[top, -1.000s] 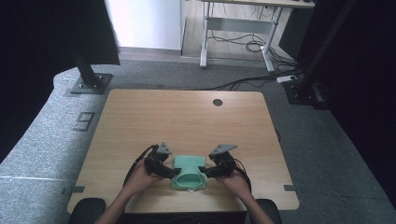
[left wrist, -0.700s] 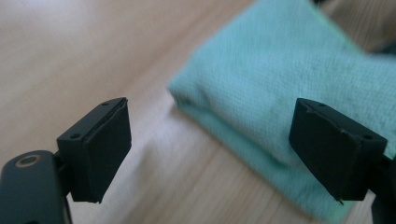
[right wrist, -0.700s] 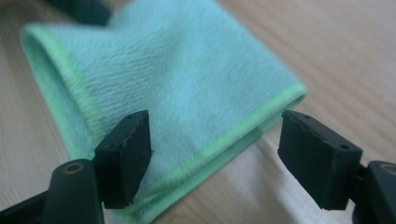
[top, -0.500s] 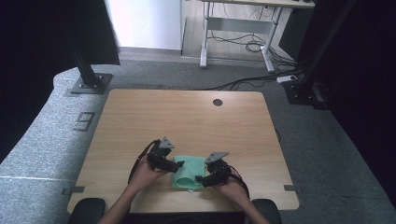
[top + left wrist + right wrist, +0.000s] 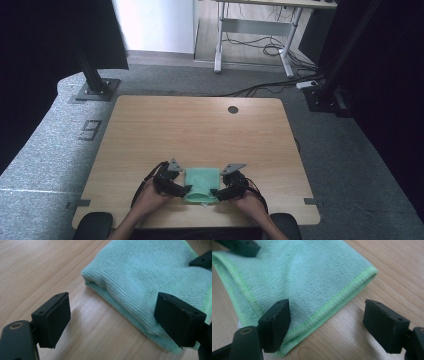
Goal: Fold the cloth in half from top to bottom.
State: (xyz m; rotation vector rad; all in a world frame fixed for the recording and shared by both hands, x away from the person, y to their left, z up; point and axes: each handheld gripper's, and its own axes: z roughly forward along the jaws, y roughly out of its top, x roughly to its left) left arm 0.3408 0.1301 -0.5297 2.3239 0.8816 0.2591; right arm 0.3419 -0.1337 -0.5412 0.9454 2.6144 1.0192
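A folded mint-green cloth (image 5: 202,181) lies flat near the table's front edge. My left gripper (image 5: 181,190) sits at its near left corner, jaws wide open. In the left gripper view the cloth (image 5: 150,277) shows a folded edge, and that gripper (image 5: 116,320) straddles it, one jaw over bare wood and the other over the cloth. My right gripper (image 5: 219,193) is at the near right corner, also open. In the right gripper view this gripper (image 5: 329,323) straddles the cloth's (image 5: 299,277) hemmed edge, with nothing pinched.
The wooden table (image 5: 200,130) stretches bare beyond the cloth, with a round cable hole (image 5: 232,109) at the back. Black stand bases (image 5: 94,90) rest on the grey floor at both far corners. A desk frame and cables lie farther back.
Both hands have shifted slightly toward the front edge and inward, and the grippers have come down to the cloth's near corners. The cloth has not visibly moved.
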